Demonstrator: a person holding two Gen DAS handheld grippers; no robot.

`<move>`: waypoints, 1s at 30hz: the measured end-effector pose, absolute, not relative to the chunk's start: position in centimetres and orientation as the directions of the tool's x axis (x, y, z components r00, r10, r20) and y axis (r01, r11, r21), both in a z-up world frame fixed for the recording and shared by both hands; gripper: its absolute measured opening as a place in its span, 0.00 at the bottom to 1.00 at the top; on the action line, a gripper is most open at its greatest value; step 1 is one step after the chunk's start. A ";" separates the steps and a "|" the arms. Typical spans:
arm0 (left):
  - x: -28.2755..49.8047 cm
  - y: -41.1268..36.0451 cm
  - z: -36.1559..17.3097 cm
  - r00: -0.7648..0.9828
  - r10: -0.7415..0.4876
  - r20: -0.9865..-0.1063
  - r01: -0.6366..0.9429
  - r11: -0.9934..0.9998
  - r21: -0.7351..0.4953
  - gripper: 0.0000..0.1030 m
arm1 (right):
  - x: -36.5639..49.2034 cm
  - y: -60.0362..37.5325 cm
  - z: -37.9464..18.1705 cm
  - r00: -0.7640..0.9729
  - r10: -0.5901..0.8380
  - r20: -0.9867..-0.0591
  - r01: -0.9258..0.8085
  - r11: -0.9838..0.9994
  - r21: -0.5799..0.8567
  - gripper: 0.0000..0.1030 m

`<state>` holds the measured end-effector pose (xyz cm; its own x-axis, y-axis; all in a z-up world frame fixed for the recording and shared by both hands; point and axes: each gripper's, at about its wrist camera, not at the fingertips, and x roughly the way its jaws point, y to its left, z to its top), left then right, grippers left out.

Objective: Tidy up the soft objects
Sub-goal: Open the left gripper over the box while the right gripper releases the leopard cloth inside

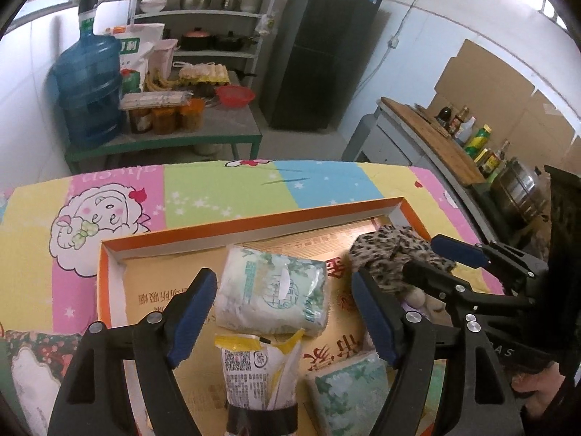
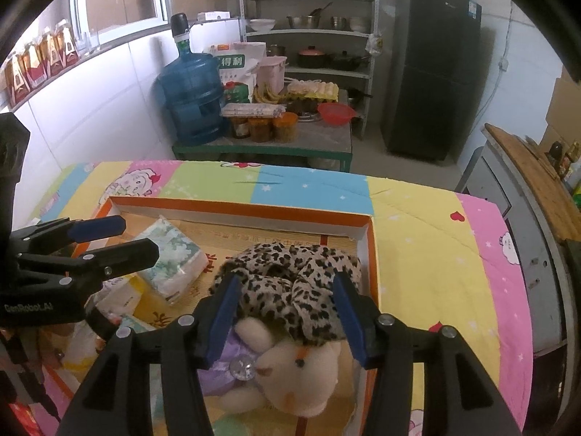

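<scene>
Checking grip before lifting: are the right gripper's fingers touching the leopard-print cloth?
Cannot tell. In the right wrist view the right gripper straddles the leopard-print cloth, jaws open; no clear gap or contact.

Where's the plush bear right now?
Right wrist view: plush bear lies in the orange box's right end, under the leopard-print cloth, between the open right gripper.

Your left gripper (image 1: 283, 312) is hanging with its blue-padded jaws spread wide, pointing toward twelve o'clock in its own view. Your right gripper (image 2: 287, 312) is likewise gaping, jaws wide apart and angled downward. In the left wrist view it is sitting at three o'clock, just beside the left one.
</scene>
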<state>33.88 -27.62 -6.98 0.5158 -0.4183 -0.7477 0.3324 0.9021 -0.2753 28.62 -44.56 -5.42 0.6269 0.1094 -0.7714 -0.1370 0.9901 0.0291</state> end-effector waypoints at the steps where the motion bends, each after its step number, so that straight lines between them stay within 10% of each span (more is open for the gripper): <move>1: 33.7 -27.6 -6.8 0.518 -0.420 -0.746 0.334 0.901 -0.275 0.76 | 28.4 -44.5 -5.3 0.629 0.110 -0.769 -0.136 0.990 0.030 0.52; 30: 26.0 -22.2 0.1 0.677 -0.429 -0.598 0.366 0.901 -0.233 0.76 | 21.4 -41.0 0.9 0.728 0.144 -0.670 -0.142 0.988 0.059 0.52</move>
